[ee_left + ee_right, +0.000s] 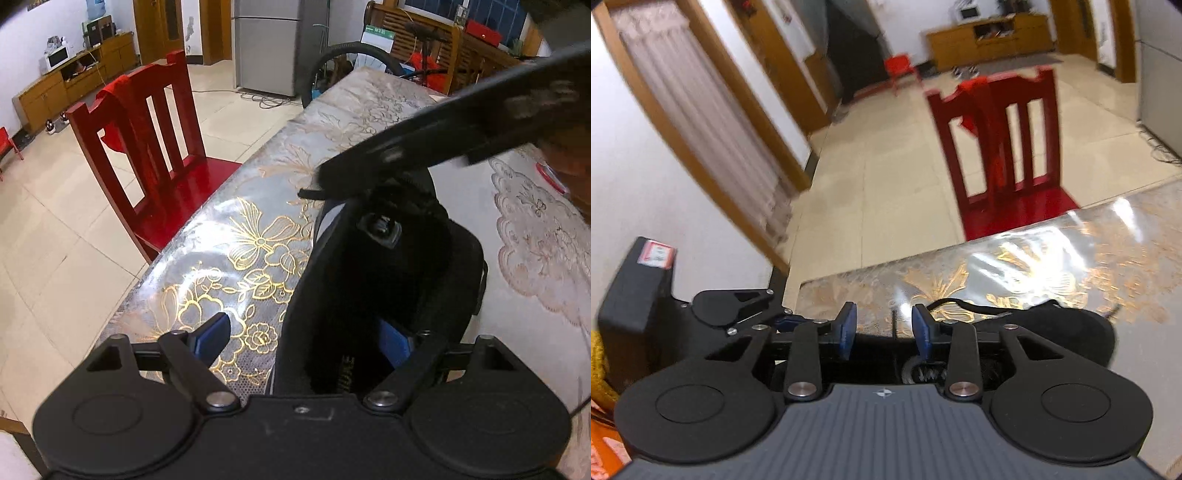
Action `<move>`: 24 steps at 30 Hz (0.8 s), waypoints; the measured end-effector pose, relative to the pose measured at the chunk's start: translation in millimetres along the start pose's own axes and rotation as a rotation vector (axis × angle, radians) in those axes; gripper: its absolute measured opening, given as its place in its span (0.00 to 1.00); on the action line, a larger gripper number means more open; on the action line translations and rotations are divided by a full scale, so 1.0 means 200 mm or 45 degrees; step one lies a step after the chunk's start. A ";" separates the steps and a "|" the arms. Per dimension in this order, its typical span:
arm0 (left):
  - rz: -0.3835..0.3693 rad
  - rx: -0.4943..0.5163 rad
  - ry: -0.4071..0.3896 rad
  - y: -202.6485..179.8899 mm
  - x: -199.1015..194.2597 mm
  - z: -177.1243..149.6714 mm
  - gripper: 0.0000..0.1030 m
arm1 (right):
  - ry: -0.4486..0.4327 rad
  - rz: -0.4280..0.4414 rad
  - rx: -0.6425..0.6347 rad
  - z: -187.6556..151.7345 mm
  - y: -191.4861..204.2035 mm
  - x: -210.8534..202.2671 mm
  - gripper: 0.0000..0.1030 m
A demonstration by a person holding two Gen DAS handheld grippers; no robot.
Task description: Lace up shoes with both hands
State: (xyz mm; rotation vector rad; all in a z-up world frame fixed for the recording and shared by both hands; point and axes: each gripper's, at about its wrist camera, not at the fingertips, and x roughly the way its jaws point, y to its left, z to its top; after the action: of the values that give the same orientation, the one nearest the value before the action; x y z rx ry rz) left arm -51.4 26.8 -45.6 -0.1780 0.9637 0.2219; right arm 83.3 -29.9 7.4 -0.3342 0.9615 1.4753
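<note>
A black shoe [388, 266] lies on the floral table cover [236, 236], its opening towards the left wrist camera. My left gripper [306, 343] is open around the shoe's collar, one blue pad [212, 338] outside the shoe and the other pad [393, 345] inside it. My right gripper [424, 147] crosses above the shoe's tongue, blurred, near a black lace end [310, 192]. In the right wrist view my right gripper [884, 328] is open, with a thin lace [894, 325] between its pads. The shoe [1063, 332] and a lace loop [964, 306] lie to the right.
A red wooden chair [147, 147] stands beside the table's left edge; it also shows in the right wrist view [1008, 147]. A bicycle wheel [351, 59] and fridge [266, 44] stand beyond the table's far end. A red-rimmed object [550, 177] lies at the right.
</note>
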 end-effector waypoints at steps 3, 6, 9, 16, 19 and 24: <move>-0.004 -0.007 0.001 0.02 0.00 -0.01 0.81 | 0.146 -0.051 0.022 0.05 0.00 0.13 0.06; -0.002 -0.006 0.004 0.04 0.01 -0.03 0.81 | 0.066 -0.028 0.142 0.11 -0.02 0.08 0.03; -0.033 -0.038 0.015 0.06 0.02 -0.04 0.81 | -0.202 0.159 0.371 0.18 -0.05 -0.14 0.03; -0.039 -0.041 0.020 0.06 0.03 -0.04 0.81 | -0.784 0.615 0.642 0.32 -0.07 -0.69 0.04; -0.049 -0.050 0.025 0.06 0.03 -0.05 0.81 | -0.910 0.672 0.586 0.40 0.02 -0.85 0.02; -0.037 -0.080 0.011 0.06 0.02 -0.05 0.81 | -1.087 0.733 0.298 0.52 0.26 -1.09 0.01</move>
State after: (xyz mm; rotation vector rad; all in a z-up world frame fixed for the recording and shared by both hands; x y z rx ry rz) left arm -60.0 35.5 -54.4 -0.2502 0.9625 0.2253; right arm 108.9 -96.2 244.5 0.7598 0.5192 1.7500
